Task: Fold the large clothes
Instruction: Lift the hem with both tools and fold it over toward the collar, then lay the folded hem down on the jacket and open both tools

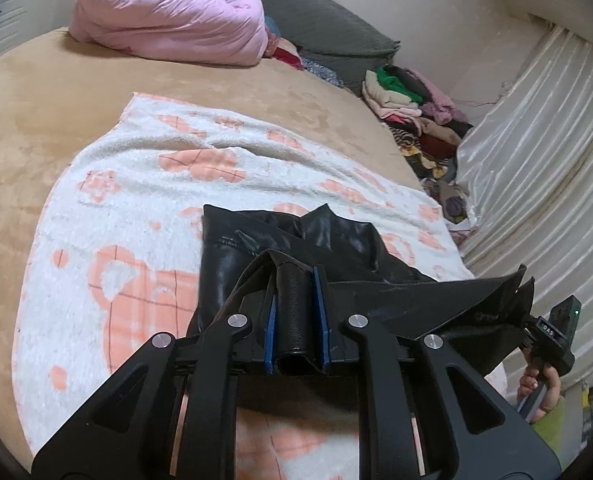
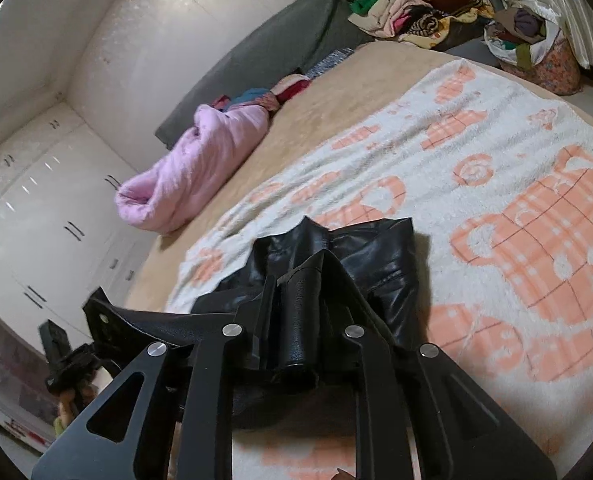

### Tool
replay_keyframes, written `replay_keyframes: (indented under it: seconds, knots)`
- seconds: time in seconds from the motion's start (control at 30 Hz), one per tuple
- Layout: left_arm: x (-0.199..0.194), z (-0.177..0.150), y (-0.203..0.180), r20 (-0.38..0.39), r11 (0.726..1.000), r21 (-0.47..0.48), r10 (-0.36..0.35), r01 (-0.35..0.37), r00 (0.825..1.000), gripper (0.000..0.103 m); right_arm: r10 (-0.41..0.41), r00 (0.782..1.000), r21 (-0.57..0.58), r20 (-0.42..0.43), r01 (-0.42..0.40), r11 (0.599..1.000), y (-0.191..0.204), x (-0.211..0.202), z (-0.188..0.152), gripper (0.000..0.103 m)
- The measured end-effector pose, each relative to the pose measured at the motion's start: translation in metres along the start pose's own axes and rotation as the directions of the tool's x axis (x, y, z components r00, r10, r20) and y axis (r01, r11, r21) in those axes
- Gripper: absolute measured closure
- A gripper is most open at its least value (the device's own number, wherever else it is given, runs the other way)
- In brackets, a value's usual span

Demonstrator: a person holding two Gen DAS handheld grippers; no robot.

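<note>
Garment: the black leather-look garment (image 1: 296,248) hangs between your two grippers, with its far part resting on the white and orange blanket (image 1: 144,184) on the bed (image 1: 36,100).
Left gripper (image 1: 296,292): the blue pads are closed on a rolled edge of the garment, so you are gripping it.
Right gripper (image 2: 300,300): its fingers are also closed on a rolled edge of the same garment.
Why held so: I think you hold one edge at two points so that the cloth stays stretched between them and can be laid over itself straight.
Step in hand: probably you carry the held edge across for a fold; the fold is not yet finished.
Other hand: in the left wrist view, your right hand (image 1: 542,384) appears at the lower right, on its handle.
Container: a flowered basket (image 2: 552,68) stands past the far end of the bed, filled with mixed clothes.
Loose piles: a clothes heap (image 1: 412,116) lies beside the bed, and a pink quilt (image 1: 168,12) sits bundled at the head of the bed.
Risk: the smooth material may slip from the pads.
</note>
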State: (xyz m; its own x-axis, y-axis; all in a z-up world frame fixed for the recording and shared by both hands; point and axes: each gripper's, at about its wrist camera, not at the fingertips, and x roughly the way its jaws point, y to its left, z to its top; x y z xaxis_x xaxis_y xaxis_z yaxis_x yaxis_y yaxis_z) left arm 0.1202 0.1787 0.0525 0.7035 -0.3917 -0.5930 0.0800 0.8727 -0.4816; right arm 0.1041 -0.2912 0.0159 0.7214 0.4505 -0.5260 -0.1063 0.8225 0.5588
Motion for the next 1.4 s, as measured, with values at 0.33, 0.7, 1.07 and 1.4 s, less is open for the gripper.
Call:
replay_keyframes:
  seconds: [0.33,0.7,1.07,1.4]
  knots:
    - [0.051,0.014,0.014,-0.057,0.996,-0.016,0.086,-0.087,0.995,0.092,-0.094,0.994,0.043,-0.057,0.097,0.994,-0.025,0.053,0.015,0.080]
    - [0.052,0.013,0.022,0.026,0.995,-0.023,0.093,-0.093,0.995,0.079,-0.226,0.973,-0.082,0.050,0.230,0.970,-0.035,0.052,0.021,0.034]
    - [0.100,-0.007,0.024,-0.064,0.947,0.186,0.277,-0.261,0.959,0.062,-0.347,0.937,-0.380,-0.025,0.312,0.871,-0.021,0.118,0.002,0.029]
    - [0.116,0.000,0.013,-0.015,0.930,0.245,0.287,-0.275,0.958,0.100,-0.334,0.942,-0.347,0.018,0.319,0.882,-0.021,0.128,0.005,0.093]
